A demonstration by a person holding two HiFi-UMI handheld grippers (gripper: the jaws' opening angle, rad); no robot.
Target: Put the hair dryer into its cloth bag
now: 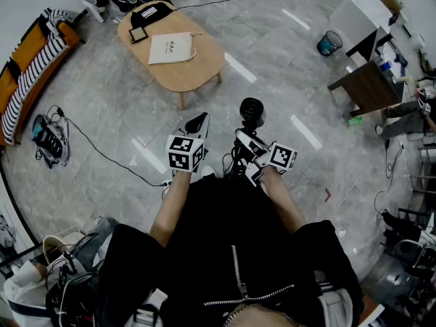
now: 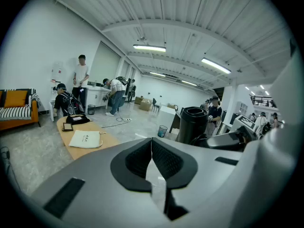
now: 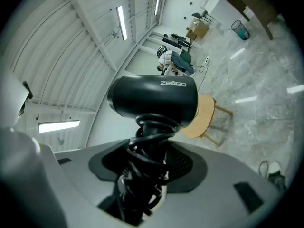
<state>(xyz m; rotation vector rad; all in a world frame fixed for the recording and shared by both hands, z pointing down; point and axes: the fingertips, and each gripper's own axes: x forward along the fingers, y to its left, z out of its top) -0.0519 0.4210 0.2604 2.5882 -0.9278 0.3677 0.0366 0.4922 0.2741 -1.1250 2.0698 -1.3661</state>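
Observation:
The black hair dryer [image 1: 251,111] stands upright in my right gripper [image 1: 246,138], its cord wound round the handle. In the right gripper view the jaws are shut on that wrapped handle, with the barrel [image 3: 154,99] above my right gripper [image 3: 149,163]. My left gripper [image 1: 197,122] is beside it on the left, shut and empty; its pads meet in the left gripper view [image 2: 151,151], where the dryer [image 2: 192,123] shows to the right. The cream cloth bag [image 1: 172,48] lies flat on the low wooden table [image 1: 197,70] some way ahead, and it shows again as the bag [image 2: 86,139].
A black pouch [image 1: 146,13] and a small dark tablet [image 1: 138,36] lie on the table's far end. An orange striped sofa [image 1: 27,80] is at the left, with cables [image 1: 51,138] on the floor. A blue bin [image 1: 329,43] and a dark desk [image 1: 364,84] stand at the right. People stand at the back.

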